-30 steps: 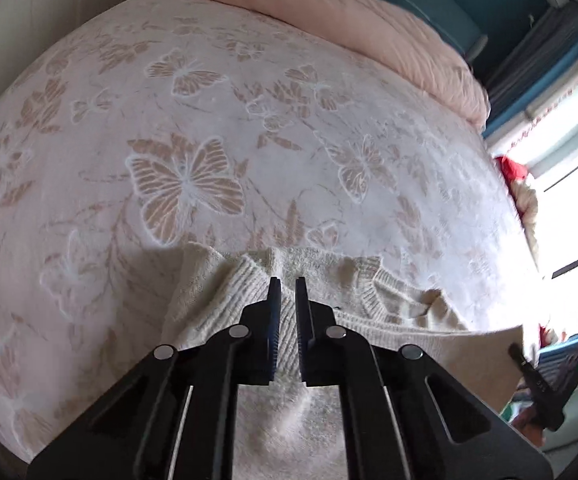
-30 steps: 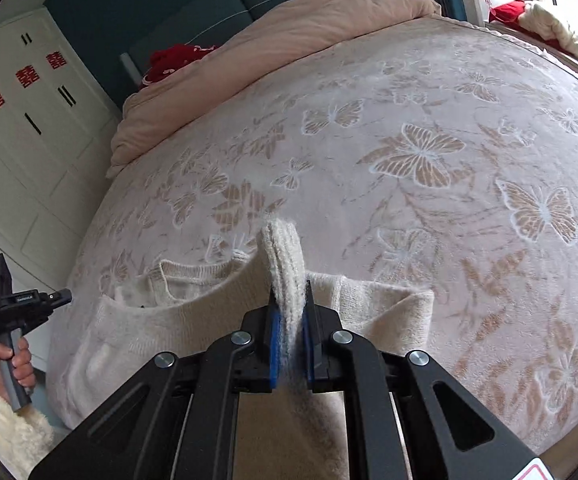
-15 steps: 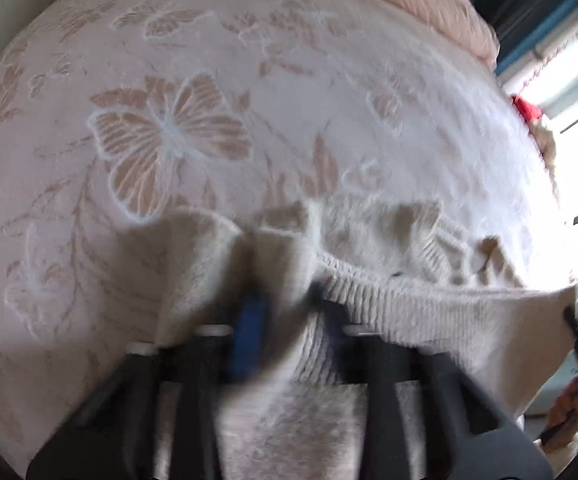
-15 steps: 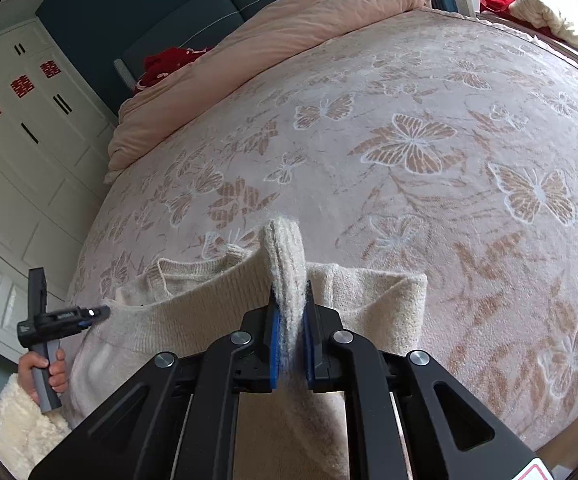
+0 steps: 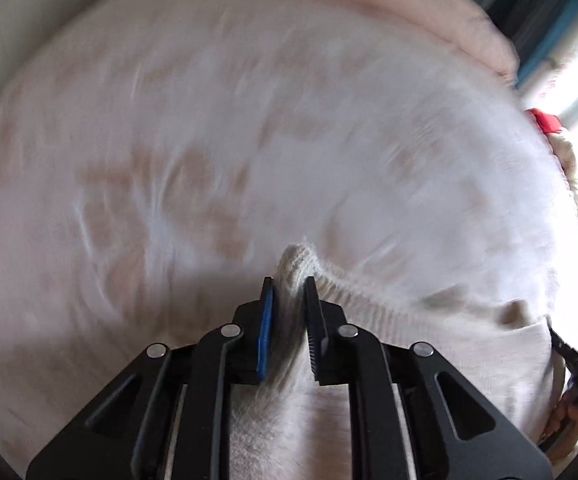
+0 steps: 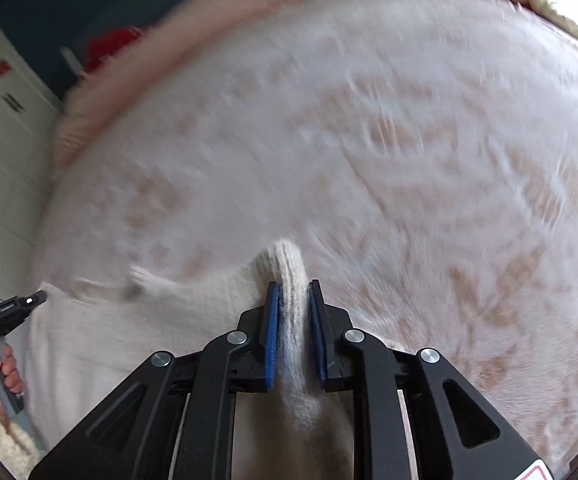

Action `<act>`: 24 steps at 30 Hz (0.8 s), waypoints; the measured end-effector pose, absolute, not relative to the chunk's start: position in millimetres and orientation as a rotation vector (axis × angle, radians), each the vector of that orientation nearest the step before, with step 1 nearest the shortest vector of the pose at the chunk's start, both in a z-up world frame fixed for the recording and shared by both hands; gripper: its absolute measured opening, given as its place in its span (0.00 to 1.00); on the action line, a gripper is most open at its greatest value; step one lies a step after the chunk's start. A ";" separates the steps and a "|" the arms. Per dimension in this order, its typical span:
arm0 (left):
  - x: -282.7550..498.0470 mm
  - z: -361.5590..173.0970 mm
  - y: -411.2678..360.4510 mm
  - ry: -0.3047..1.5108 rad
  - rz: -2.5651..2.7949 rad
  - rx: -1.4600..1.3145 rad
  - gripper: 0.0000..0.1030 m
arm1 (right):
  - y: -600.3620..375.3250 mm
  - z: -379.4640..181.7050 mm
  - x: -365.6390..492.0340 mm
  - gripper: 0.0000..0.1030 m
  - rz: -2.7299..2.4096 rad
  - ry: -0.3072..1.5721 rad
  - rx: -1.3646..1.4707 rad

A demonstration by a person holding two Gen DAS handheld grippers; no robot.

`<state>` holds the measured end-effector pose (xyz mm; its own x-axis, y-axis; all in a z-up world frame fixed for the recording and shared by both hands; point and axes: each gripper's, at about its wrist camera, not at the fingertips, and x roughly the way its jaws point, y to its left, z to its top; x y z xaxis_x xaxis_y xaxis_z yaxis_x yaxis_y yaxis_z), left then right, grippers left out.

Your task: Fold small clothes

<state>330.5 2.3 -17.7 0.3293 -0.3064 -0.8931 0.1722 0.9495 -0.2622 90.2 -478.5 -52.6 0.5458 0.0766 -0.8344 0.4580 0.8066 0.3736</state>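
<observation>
Butterfly bedspread [image 6: 429, 140] blurred; left gripper [image 5: 289, 284], right gripper [image 6: 292, 286] each pinch cream sweater [image 6: 137, 336].

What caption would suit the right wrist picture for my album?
The right hand-held gripper pinches a fold of a cream sweater above a butterfly-patterned bedspread, blurred by motion.

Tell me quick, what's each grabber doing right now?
Left gripper: closed on the cream sweater.
Right gripper: closed on the same sweater.
</observation>
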 end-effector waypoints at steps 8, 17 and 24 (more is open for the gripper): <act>217.4 21.6 118.1 1.067 -0.308 -0.447 0.90 | -470.7 -4.5 -4.6 0.69 -0.240 0.908 0.545; 253.2 -26.8 85.9 1.237 -0.364 -0.505 0.27 | -455.5 -52.2 32.3 0.21 -0.166 1.000 0.707; 205.9 64.7 108.0 1.106 -0.442 -0.560 0.15 | -410.3 56.4 48.3 0.15 0.003 0.846 0.522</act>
